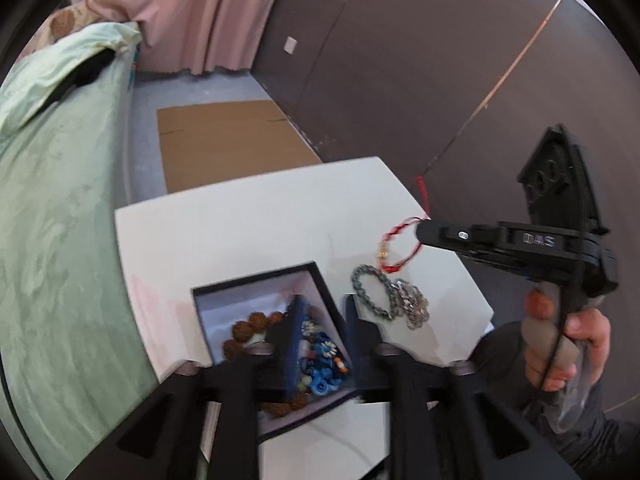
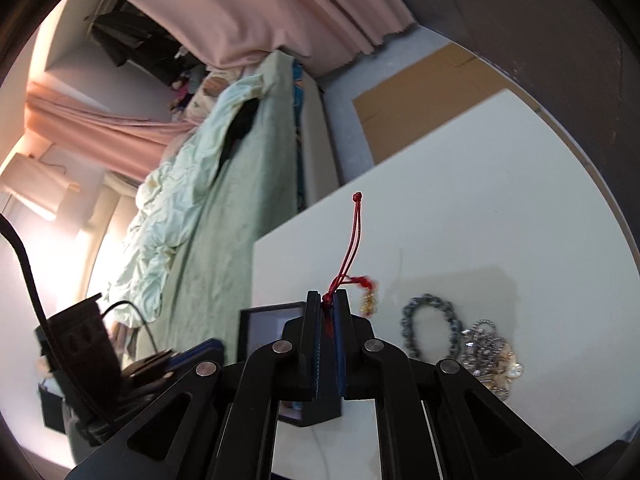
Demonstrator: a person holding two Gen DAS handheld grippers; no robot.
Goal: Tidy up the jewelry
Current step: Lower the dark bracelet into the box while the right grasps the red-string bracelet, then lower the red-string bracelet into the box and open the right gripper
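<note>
The right gripper (image 2: 329,300) is pressed together on the knotted part of a red cord bracelet (image 2: 352,280), whose two loose tails stand up past the fingertips while the loop and a small gold charm (image 2: 369,303) hang to the side, just above the white table (image 2: 500,208). The cord is judged light, limp and thin, so it is best pinched at the knot, where slipping is less likely. The left gripper (image 1: 320,312) is held spread over the open black box (image 1: 256,280), nothing pinched, with brown beads (image 1: 256,322) and blue beads (image 1: 320,364) already lying inside. Beside the box, a grey-green bead bracelet (image 1: 372,292) and a silver chain heap (image 1: 414,304) are left touching on the table
</note>
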